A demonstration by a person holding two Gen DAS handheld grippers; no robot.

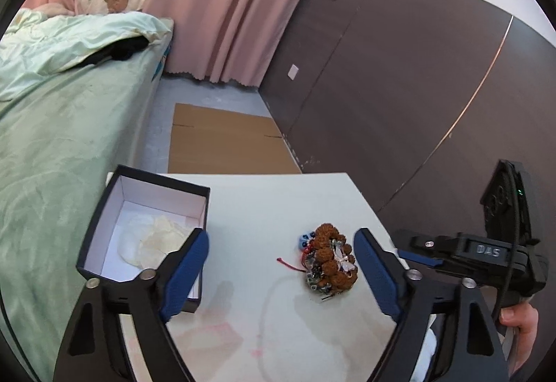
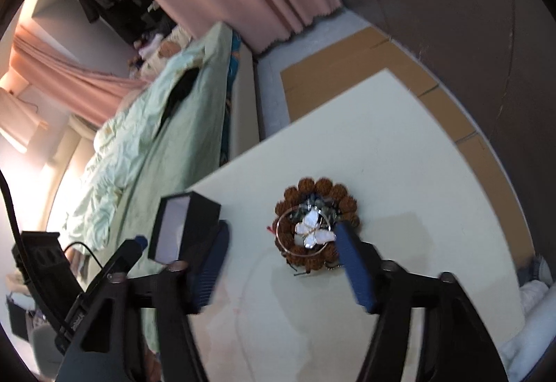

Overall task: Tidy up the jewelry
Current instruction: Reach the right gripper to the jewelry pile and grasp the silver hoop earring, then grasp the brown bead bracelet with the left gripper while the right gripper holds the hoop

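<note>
A pile of jewelry (image 1: 328, 258) lies on the white table (image 1: 264, 205): a brown bead bracelet, a white butterfly piece, a thin ring bangle and a red cord. In the right wrist view the pile (image 2: 314, 225) lies just ahead of the fingers. A black box (image 1: 139, 225) with a white inside stands open at the table's left; it holds pale crumpled paper. It also shows in the right wrist view (image 2: 187, 225). My left gripper (image 1: 281, 250) is open and empty, between box and pile. My right gripper (image 2: 281, 239) is open and empty, above the pile; its body shows in the left wrist view (image 1: 486, 253).
A bed with green bedding (image 1: 62, 97) runs along the table's left side. Flat cardboard (image 1: 222, 142) lies on the floor beyond the table. A dark wall panel (image 1: 399, 86) is at the right, pink curtains (image 1: 229, 0) at the back.
</note>
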